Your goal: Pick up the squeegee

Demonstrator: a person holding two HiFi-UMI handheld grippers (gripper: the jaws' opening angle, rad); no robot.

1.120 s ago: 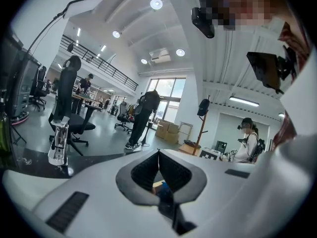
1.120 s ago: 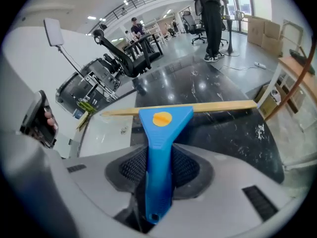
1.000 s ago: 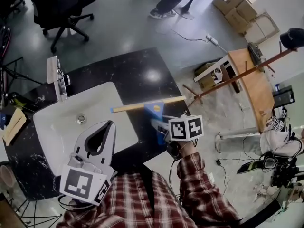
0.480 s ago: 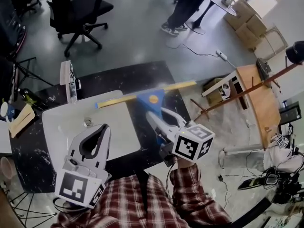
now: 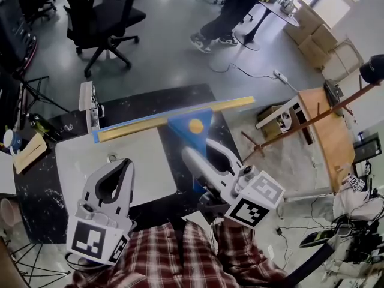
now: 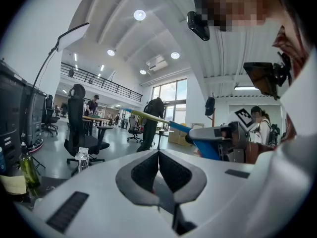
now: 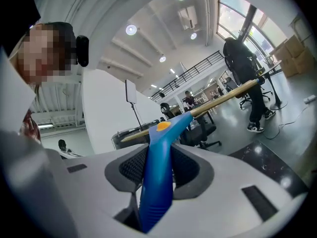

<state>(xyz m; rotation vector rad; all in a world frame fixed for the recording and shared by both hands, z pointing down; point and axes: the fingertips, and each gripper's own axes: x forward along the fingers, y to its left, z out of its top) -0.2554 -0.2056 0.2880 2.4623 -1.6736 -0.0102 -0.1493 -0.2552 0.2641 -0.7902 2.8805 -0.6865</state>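
The squeegee has a blue handle (image 5: 193, 138) with an orange dot and a long yellow blade (image 5: 174, 119). It is lifted above the black counter (image 5: 153, 98), its blade lying crosswise. My right gripper (image 5: 207, 149) is shut on the blue handle (image 7: 157, 177), which runs up between the pads to the blade (image 7: 223, 98). My left gripper (image 5: 115, 182) hovers over the white sink (image 5: 78, 161) at the lower left, its jaws closed with nothing between them. In the left gripper view the left gripper (image 6: 158, 165) points level and the squeegee (image 6: 198, 140) shows at the right.
A faucet (image 5: 89, 104) stands at the sink's far left corner. A bottle (image 5: 37, 125) and a wooden brush (image 5: 27, 152) lie on the counter at the left. Office chairs (image 5: 96, 17) and a person's legs (image 5: 225, 17) are beyond. A wooden side table (image 5: 321, 110) stands at the right.
My right gripper has risen with the squeegee, lifting it off the counter and swinging the blade up and further out. The left gripper has moved up a little over the sink.
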